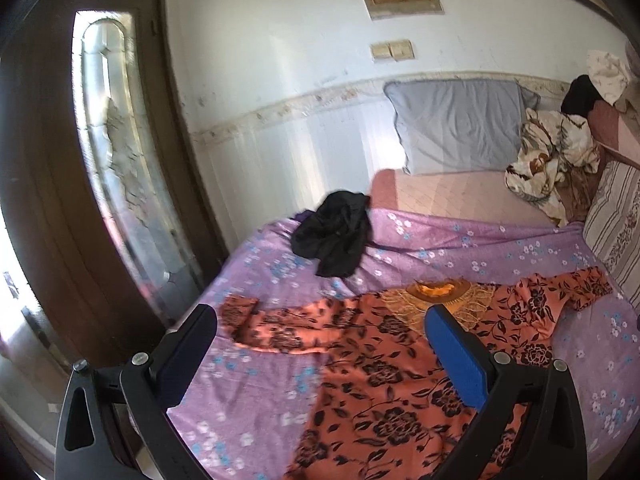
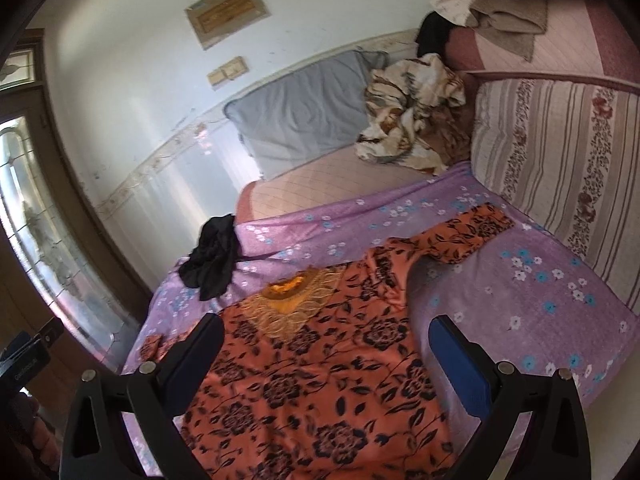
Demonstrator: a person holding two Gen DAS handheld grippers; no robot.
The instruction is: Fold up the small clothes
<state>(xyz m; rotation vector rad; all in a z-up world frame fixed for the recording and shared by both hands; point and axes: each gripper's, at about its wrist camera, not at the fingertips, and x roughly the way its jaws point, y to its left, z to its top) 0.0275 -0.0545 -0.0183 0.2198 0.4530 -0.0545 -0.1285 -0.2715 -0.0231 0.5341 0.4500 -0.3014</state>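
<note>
Bed (image 1: 480,240), purple floral sheet. Orange floral garment (image 2: 312,380) lies spread flat on it, face up, sleeves out; black garment (image 1: 332,236) crumpled beyond. Left gripper (image 1: 320,344) and right gripper (image 2: 326,354): jaws wide, empty, above the fabric. Judged: pre-fold; next, pinch a sleeve.

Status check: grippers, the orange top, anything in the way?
Left gripper open, right gripper open, both holding nothing. Orange floral top spread flat, unfolded. Black garment bunched beyond the collar, apart.
</note>
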